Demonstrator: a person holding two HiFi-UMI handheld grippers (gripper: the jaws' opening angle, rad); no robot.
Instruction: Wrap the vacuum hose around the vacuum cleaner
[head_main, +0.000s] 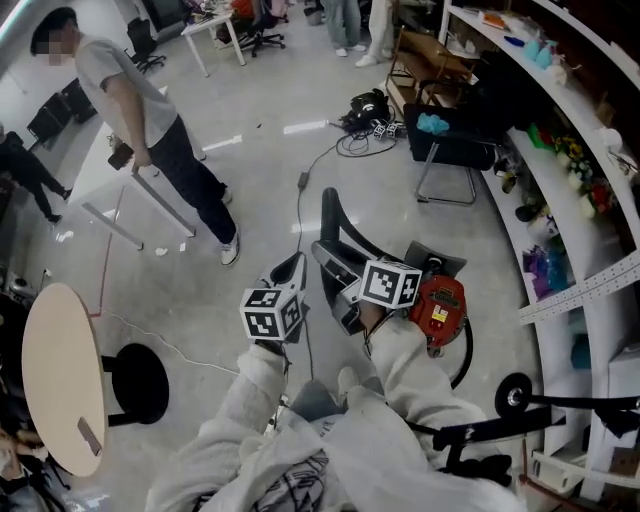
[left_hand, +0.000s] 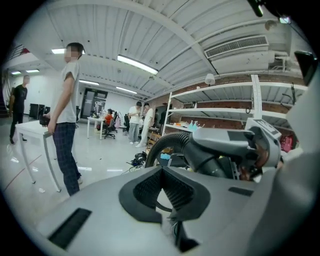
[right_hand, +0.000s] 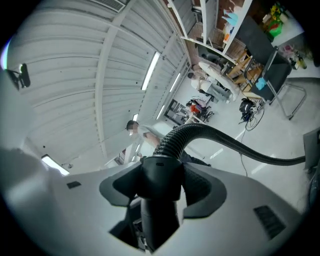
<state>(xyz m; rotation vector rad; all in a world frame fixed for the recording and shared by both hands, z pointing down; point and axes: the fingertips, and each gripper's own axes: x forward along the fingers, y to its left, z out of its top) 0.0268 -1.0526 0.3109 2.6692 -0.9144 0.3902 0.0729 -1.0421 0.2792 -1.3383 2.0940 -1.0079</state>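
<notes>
Right tongs (right_hand: 161, 182) pinch the vacuum hose (right_hand: 225, 142) at its cuff; left tongs (left_hand: 162, 172) (empty, pressed together) sit beside it.

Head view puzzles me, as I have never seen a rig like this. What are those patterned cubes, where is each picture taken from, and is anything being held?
There is no robot here: a person holds a hand tool with two fingers in each hand. The patterned cubes are part of those tools. The head view comes from a camera on the person's head, looking down at the floor, where a red vacuum cleaner sits. The other two pictures come from cameras riding on each tool. In the right gripper view, the right gripper has its fingers clamped on the end of the black vacuum hose. In the left gripper view, the left gripper has its fingers together and holds nothing.
</notes>
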